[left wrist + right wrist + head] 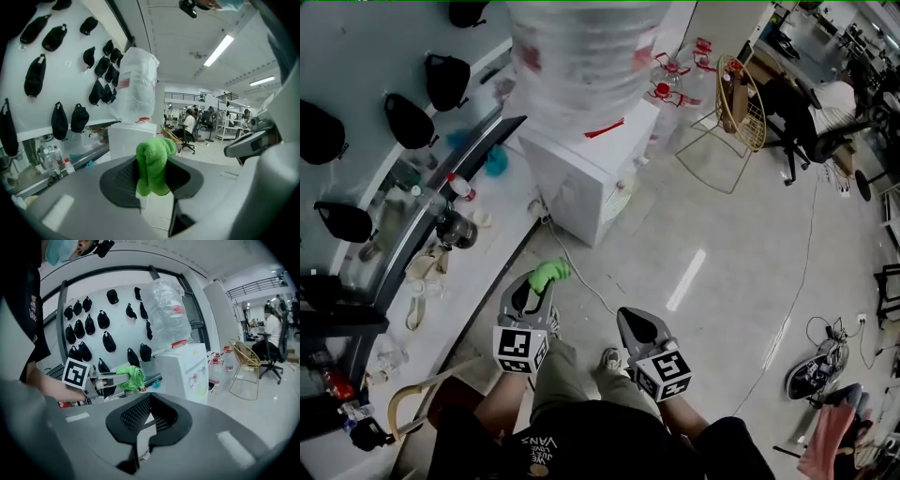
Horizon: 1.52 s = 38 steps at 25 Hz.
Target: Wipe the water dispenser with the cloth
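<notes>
Step in hand, as I read it: the approach, cloth carried, no wiping begun; your left gripper (539,292) has its fingers clenched on the green cloth (153,164), which bunches up between them and pokes out past the tips; your right gripper (149,420) has its fingers closed together on nothing, held low beside the left one, near your knees. The water dispenser (581,178), a white cabinet, stands on the floor ahead and well apart from both grippers, hard against the end of the long counter (492,230) on your left; a large water bottle (581,56) wrapped in clear plastic sits upside down on top of it. Nothing of the cloth touches the cabinet. Next move, by my judgement: close the gap on foot, lift the left gripper and lay the loose bulge of cloth flat on the cabinet's top or front panel before you stroke; keep the clench firm, since only a fold is pinched; work around the bottle's neck, not against it. A pale cable (581,281) trails across the floor from the cabinet's base toward your feet; mind it as you step in.
</notes>
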{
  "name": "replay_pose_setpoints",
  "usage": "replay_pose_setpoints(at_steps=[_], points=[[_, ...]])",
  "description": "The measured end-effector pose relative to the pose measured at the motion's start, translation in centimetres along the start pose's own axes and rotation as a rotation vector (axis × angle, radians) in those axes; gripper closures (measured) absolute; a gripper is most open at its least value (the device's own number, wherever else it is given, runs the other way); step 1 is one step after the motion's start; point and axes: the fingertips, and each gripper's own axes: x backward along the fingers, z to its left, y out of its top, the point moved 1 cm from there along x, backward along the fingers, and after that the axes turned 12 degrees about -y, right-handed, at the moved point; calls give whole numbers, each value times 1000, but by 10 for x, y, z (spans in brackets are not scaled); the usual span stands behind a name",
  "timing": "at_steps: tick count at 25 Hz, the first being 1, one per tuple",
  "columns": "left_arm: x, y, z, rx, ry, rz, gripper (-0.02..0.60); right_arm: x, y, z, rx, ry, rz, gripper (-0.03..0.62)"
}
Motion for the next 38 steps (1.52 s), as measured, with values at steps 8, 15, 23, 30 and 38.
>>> replay_pose_setpoints(at_steps=[8,15,23,30,38], points=[[31,29,-48,-51,-21,-22,448,36,18,-1,38,3,-36,589],[52,45,-79,-79,-5,-48,446,60,31,-3,70,5,-75,589],[71,54,-98,-80,10,-81,446,76,43,-9,110,-13,-103,589],[83,47,-108,-65,27,-84,446,84,42,-10,133,-8,-116,589],[91,46,-117,-70,33,-92,446,89,39,-10,153,-3,-113,589]])
